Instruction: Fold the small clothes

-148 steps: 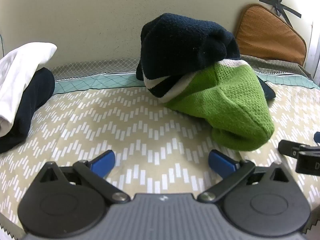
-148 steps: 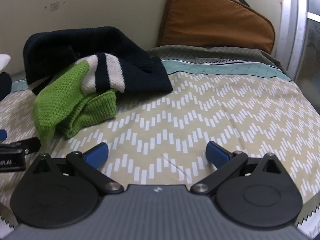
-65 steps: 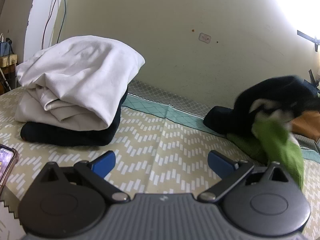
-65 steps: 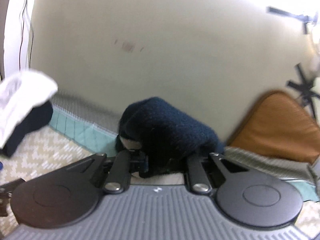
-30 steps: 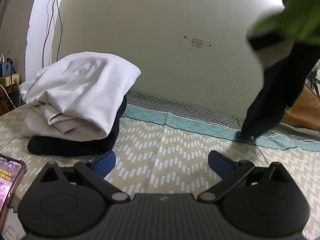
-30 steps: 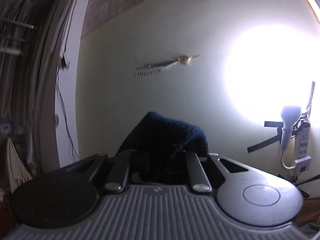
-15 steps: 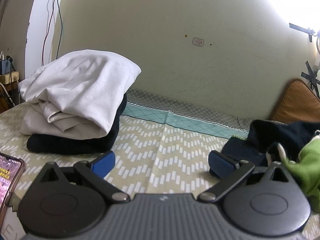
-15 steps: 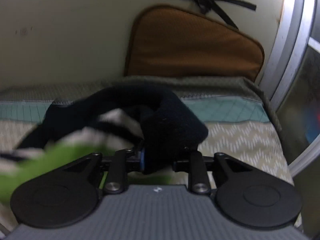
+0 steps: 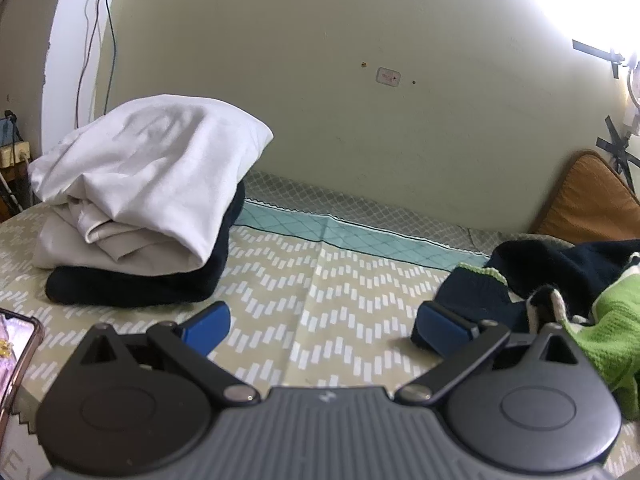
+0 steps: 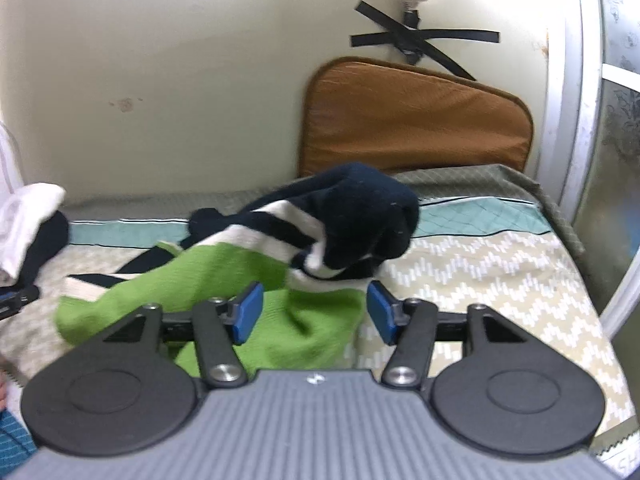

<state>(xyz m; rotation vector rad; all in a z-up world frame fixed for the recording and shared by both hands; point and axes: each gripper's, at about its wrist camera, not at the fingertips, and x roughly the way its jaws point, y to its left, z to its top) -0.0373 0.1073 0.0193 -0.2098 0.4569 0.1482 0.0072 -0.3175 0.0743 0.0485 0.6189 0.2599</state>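
A knit sweater (image 10: 280, 256), green below with navy and white stripes above, lies rumpled on the patterned bed sheet (image 10: 500, 280). My right gripper (image 10: 312, 312) hovers just over its green part. Its jaws are opening, and the blue pads (image 10: 248, 312) stand apart from the cloth, gripping nothing. In the left wrist view the same sweater (image 9: 560, 280) lies at the right edge. My left gripper (image 9: 324, 326) is open above bare sheet, its right pad (image 9: 440, 330) close to the sweater's navy cuff.
A folded pile of white cloth on a dark garment (image 9: 144, 200) sits at the left near the wall. A phone (image 9: 12, 352) lies at the bed's left edge. An orange cushion (image 10: 416, 120) leans on the wall behind the sweater. A window frame (image 10: 580, 120) borders the right.
The right gripper came down from high up with the sweater clamped in it, laid it on the bed and spread its jaws off the cloth. The left gripper stayed put.
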